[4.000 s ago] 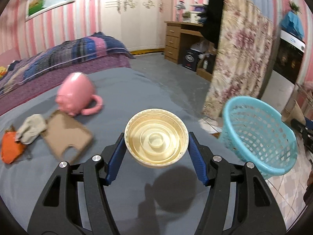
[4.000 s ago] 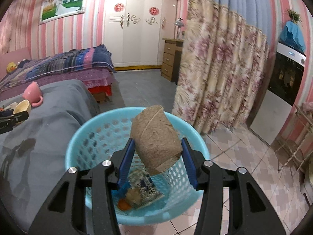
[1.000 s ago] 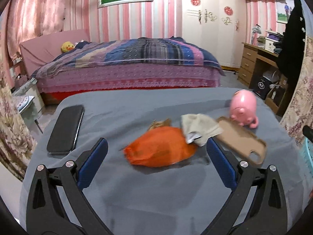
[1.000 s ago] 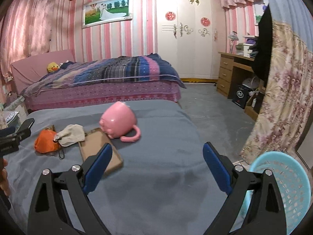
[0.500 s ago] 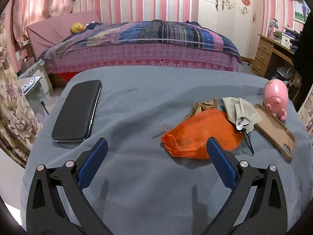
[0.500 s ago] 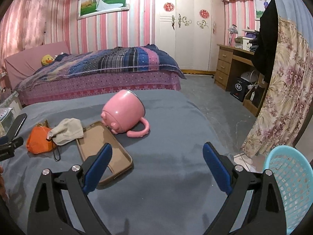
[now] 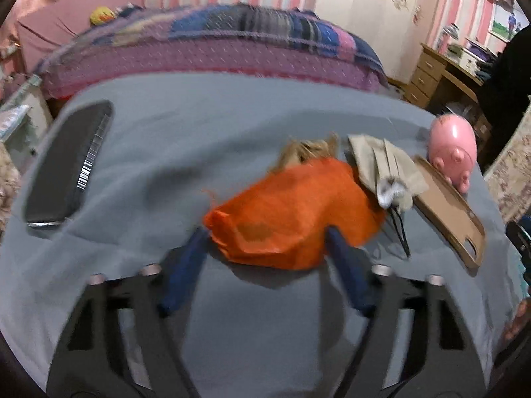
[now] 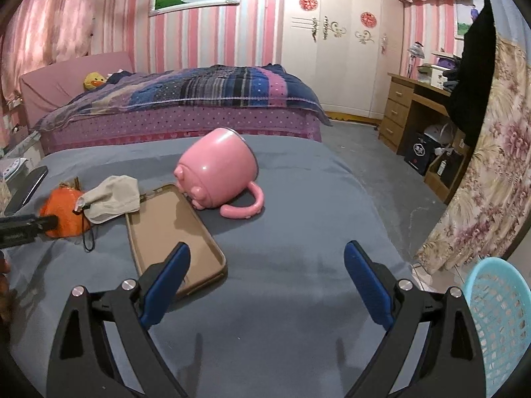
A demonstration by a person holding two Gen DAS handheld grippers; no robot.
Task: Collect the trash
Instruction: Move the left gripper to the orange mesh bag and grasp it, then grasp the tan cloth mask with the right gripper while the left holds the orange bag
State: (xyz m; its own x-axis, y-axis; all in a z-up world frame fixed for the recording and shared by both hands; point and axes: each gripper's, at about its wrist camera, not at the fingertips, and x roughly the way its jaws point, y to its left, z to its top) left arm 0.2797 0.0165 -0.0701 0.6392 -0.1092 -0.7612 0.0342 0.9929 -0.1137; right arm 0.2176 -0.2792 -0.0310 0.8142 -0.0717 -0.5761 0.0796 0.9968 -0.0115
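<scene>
An orange plastic bag (image 7: 292, 212) lies crumpled on the grey bedcover (image 7: 172, 139). My left gripper (image 7: 265, 242) has its blue fingers on both sides of the bag's near edge, closing on it; the view is blurred. The bag also shows in the right wrist view (image 8: 64, 210), with the left gripper's tip touching it. A beige crumpled cloth or mask (image 7: 385, 169) with a black cord lies against the bag. My right gripper (image 8: 265, 265) is open and empty over the bedcover. The blue trash basket (image 8: 497, 318) stands on the floor at the right.
A pink pig mug (image 8: 219, 172) lies on its side next to a brown phone case (image 8: 172, 229). A black phone (image 7: 66, 162) lies at the bed's left edge. A second bed, a desk and a flowered curtain (image 8: 491, 172) surround the area.
My left gripper has moved forward to the orange bag and its fingers have narrowed around it. My right gripper has come a little closer to the phone case and mug.
</scene>
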